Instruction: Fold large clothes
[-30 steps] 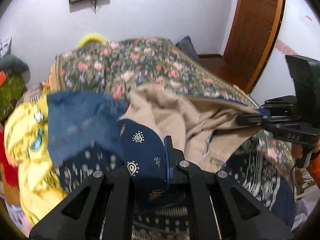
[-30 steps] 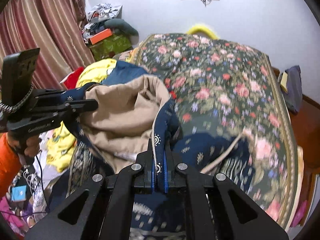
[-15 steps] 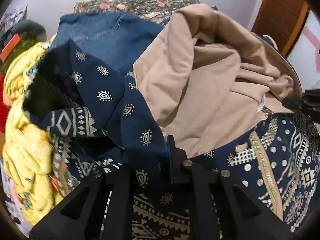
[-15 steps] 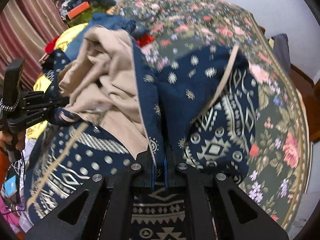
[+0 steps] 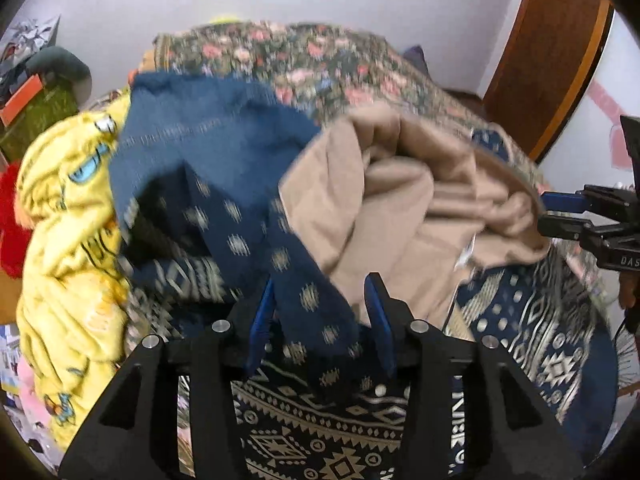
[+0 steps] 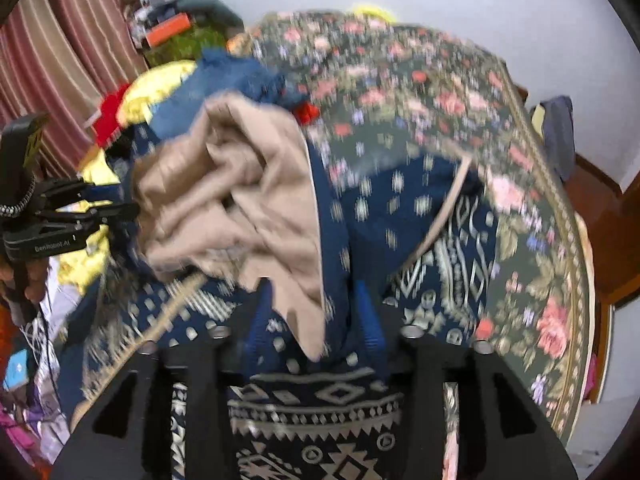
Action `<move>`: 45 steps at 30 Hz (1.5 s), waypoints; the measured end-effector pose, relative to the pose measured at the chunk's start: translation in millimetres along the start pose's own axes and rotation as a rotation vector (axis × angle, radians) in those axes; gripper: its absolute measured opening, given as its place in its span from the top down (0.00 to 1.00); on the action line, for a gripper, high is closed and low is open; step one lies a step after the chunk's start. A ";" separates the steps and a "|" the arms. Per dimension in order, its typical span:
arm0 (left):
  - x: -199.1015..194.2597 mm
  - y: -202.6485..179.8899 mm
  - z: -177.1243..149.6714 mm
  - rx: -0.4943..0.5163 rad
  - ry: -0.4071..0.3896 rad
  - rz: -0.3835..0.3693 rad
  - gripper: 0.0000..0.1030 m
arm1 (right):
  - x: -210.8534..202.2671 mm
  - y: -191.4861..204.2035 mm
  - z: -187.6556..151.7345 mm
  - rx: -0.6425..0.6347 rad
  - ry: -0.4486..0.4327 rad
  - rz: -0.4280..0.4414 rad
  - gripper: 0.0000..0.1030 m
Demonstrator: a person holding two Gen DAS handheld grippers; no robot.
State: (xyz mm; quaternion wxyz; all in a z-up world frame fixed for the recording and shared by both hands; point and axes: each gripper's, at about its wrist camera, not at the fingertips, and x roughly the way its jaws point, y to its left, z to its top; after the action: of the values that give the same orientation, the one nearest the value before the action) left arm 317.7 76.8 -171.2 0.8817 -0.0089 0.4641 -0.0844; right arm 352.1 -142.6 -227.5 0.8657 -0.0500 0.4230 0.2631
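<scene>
Both grippers, left (image 5: 320,316) and right (image 6: 316,320), have their fingers spread apart around the navy patterned garment with tan lining (image 6: 400,208), seemingly dropping it on the flowery bed (image 6: 532,208).

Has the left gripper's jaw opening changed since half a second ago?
Yes. The left gripper has opened; the navy patterned cloth lies loose between its blue pads.

Left matte-black plastic two-finger gripper (image 5: 320,320): blue finger pads, silver screw heads. Right matching black gripper (image 6: 316,320): blue pads, silver screws, white lettering.
</scene>
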 end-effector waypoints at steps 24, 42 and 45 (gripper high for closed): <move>64.4 18.8 37.7 -0.066 0.077 -0.082 0.93 | 67.3 -22.5 52.9 0.165 0.035 0.238 0.88; -20.4 -3.7 10.3 -0.047 -0.002 -0.136 0.95 | -10.6 24.6 7.0 0.003 0.016 0.294 0.91; -29.1 -8.7 -6.1 -0.055 0.001 -0.169 0.95 | -14.3 25.9 -7.3 0.001 0.031 0.297 0.91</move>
State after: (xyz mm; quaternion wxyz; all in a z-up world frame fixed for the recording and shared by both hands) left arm 295.3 73.2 -150.1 0.8706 -0.0724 0.4644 -0.1457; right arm 326.8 -128.5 -217.7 0.8105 0.0097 0.4393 0.3873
